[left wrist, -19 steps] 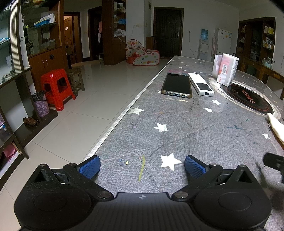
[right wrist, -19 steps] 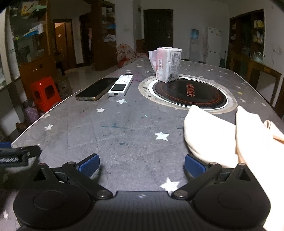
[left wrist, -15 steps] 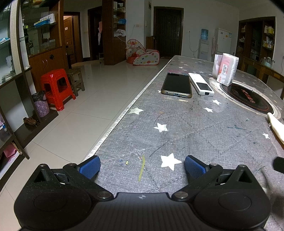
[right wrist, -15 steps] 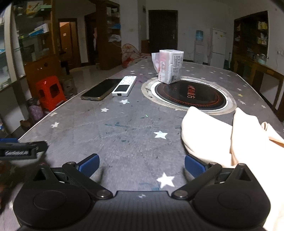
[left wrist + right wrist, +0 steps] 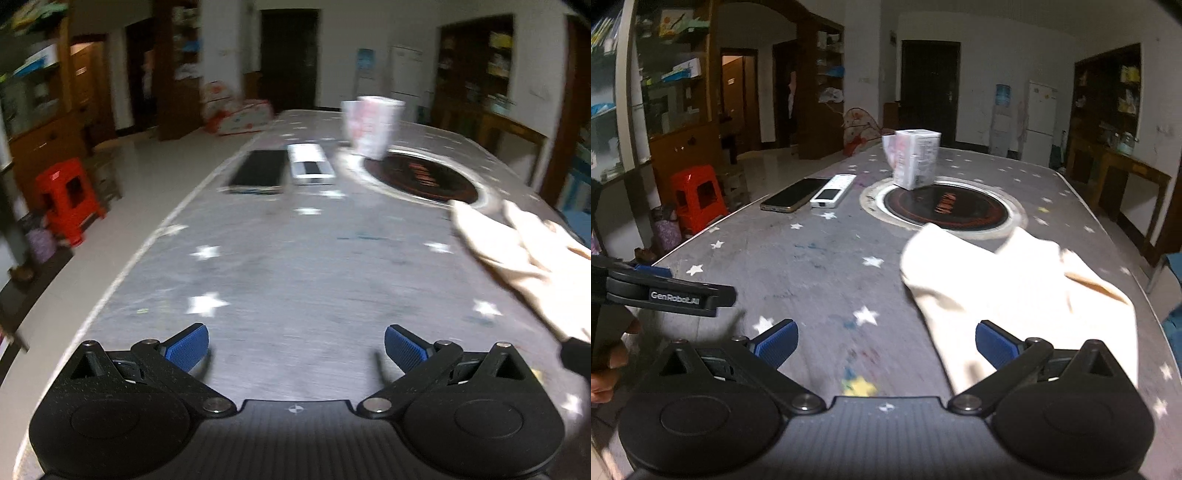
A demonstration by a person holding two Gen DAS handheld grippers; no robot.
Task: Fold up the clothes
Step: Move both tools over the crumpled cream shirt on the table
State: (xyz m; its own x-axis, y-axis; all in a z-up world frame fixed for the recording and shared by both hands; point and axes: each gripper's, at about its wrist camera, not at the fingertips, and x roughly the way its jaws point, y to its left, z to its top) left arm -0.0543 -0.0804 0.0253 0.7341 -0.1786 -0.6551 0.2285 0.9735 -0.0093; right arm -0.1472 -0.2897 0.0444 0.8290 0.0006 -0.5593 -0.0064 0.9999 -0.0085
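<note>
**Both grippers wide open over the star-print table, cream garment unheld**

Left wrist view, blurred: the left gripper [image 5: 296,345] hangs above the grey star-print tablecloth [image 5: 295,266], its blue-padded jaws spread fully apart with only cloth surface between them. Taking the round black cooktop [image 5: 421,175] set into the table as the landmark, the cream garment [image 5: 517,251] lies just nearer than it and to its right, its far tip reaching the cooktop's pale rim. A tissue pack [image 5: 371,125] stands on the cooktop's far left edge. A white remote [image 5: 310,164] and a dark phone [image 5: 258,171] lie side by side left of the cooktop.

Right wrist view: the right gripper [image 5: 886,343] is likewise fully open and grips nothing. The garment [image 5: 1008,284] spreads from the cooktop [image 5: 943,206]'s near rim toward the camera, passing behind the right-hand pad [image 5: 995,343]; whether they touch cannot be told. The left gripper [image 5: 665,291] shows at the far left.
</note>
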